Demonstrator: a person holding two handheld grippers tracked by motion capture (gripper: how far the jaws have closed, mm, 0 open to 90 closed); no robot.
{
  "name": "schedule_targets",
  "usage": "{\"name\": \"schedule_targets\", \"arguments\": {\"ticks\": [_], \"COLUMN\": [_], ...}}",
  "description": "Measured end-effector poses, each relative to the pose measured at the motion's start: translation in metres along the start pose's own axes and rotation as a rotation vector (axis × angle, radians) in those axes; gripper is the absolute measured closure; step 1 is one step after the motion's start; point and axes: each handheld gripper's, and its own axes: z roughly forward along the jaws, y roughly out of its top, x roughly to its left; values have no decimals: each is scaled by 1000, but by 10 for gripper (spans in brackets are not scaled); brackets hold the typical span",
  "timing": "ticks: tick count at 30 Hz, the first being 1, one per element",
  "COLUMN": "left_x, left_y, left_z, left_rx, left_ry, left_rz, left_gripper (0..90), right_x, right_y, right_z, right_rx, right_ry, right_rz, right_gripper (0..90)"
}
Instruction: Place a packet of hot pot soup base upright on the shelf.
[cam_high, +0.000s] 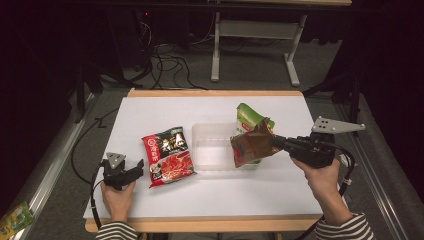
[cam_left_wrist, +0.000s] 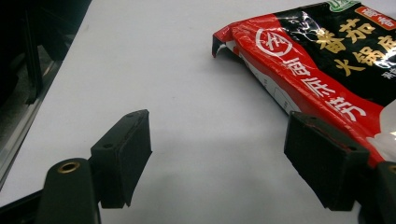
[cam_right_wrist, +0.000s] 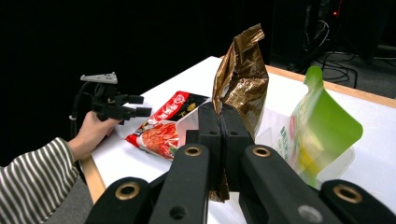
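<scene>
Bronze foil, crinkled, is what our right gripper (cam_right_wrist: 223, 122) pinches: the shiny brown snack pouch (cam_right_wrist: 243, 77) hangs lifted over the clear plastic tray (cam_high: 212, 146), which already holds a green-and-white packet (cam_high: 252, 119) leaning on its far corner. Next, we judge, comes lowering the pouch inside and letting go. Our left gripper (cam_left_wrist: 217, 161) rests spread (nothing between the jaws) beside the red-and-black noodle packet (cam_high: 167, 155).

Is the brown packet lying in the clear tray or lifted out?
Lifted: the right gripper clamps the brown packet above the clear tray.
</scene>
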Motion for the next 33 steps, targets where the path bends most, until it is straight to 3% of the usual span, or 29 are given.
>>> {"name": "schedule_targets", "arguments": {"ticks": [12, 33], "left_x": [0, 1], "left_y": [0, 0], "left_z": [0, -1], "left_rx": [2, -5], "left_ry": [1, -4], "left_rz": [-2, -9], "left_gripper": [238, 237], "right_x": [-4, -16], "right_y": [14, 22], "right_z": [13, 41], "right_rx": [11, 60], "right_ry": [-24, -70], "right_rz": [12, 45], "right_gripper": [900, 900]}}
